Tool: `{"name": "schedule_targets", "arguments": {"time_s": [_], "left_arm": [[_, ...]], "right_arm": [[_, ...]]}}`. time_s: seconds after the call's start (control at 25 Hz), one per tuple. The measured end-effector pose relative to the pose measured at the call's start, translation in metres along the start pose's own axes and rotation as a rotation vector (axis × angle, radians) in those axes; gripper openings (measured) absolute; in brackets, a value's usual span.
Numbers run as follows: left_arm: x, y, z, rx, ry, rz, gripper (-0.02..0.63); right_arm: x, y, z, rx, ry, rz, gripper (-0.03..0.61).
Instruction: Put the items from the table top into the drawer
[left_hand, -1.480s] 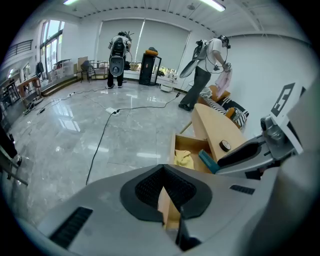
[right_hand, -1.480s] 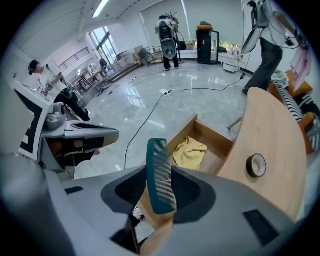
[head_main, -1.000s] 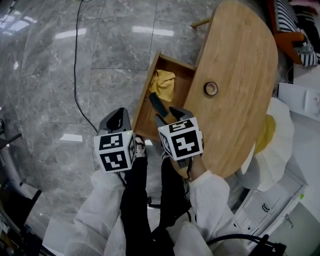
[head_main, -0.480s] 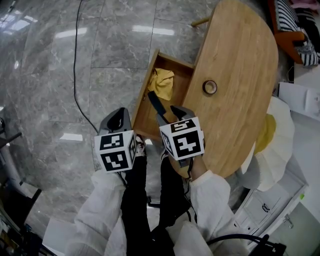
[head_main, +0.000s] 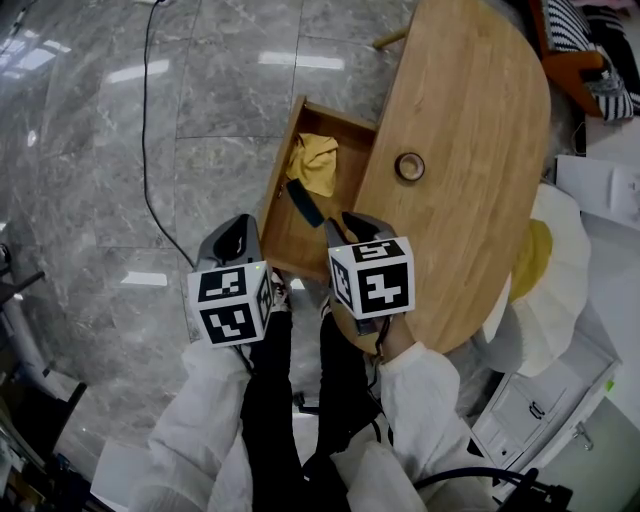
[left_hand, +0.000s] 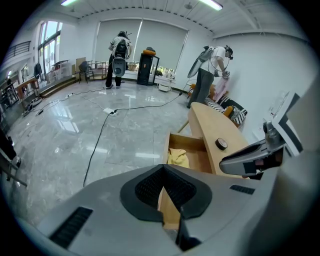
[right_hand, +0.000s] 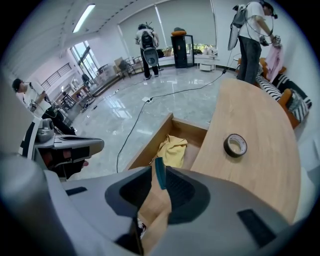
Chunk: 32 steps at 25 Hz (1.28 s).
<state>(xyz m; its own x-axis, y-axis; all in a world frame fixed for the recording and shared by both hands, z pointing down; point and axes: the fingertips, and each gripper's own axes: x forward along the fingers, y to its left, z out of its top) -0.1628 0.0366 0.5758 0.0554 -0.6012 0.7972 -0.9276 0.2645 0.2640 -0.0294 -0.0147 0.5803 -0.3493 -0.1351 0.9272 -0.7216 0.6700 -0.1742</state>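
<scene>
The wooden table (head_main: 470, 120) has its drawer (head_main: 280, 195) pulled open. Inside lie a yellow cloth (head_main: 315, 160) (right_hand: 172, 150) (left_hand: 177, 156) and a dark teal flat thing (head_main: 303, 203). A tape roll (head_main: 409, 166) (right_hand: 235, 145) (left_hand: 221, 144) rests on the table top. My right gripper (head_main: 338, 222) (right_hand: 159, 170) hovers over the drawer's near end. Its jaws have just been closing but still stand apart; the teal thing (right_hand: 160, 179) shows in the gap, and no pad presses on it. My left gripper (head_main: 238, 228) (left_hand: 163, 170) hangs left of the drawer over the floor, shut and empty.
A black cable (head_main: 150, 150) runs across the marble floor left of the drawer. White furniture with a yellow-and-white bundle (head_main: 550, 290) crowds the table's right side. A striped cushion (head_main: 585, 40) lies at the far right. Two people (left_hand: 210, 65) stand far off.
My right gripper has shifted slightly right, away from the teal thing, which stays in the drawer, and its jaws have narrowed. The left gripper has not moved.
</scene>
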Motion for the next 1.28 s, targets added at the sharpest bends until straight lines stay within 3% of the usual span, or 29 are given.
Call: {"name": "schedule_targets", "arguments": {"time_s": [0.32, 1.04, 1.28], "left_arm": [[0.001, -0.017, -0.002, 0.019, 0.001, -0.011, 0.0], [0.009, -0.069, -0.001, 0.132, 0.025, -0.08, 0.0], [0.025, -0.103, 0.01, 0.178, 0.014, -0.103, 0.0]], "right_arm": [[-0.016, -0.015, -0.003, 0.051, -0.057, -0.023, 0.066], [-0.044, -0.049, -0.031, 0.166, -0.053, -0.056, 0.064], [-0.052, -0.084, -0.037, 0.224, -0.091, -0.07, 0.064]]}}
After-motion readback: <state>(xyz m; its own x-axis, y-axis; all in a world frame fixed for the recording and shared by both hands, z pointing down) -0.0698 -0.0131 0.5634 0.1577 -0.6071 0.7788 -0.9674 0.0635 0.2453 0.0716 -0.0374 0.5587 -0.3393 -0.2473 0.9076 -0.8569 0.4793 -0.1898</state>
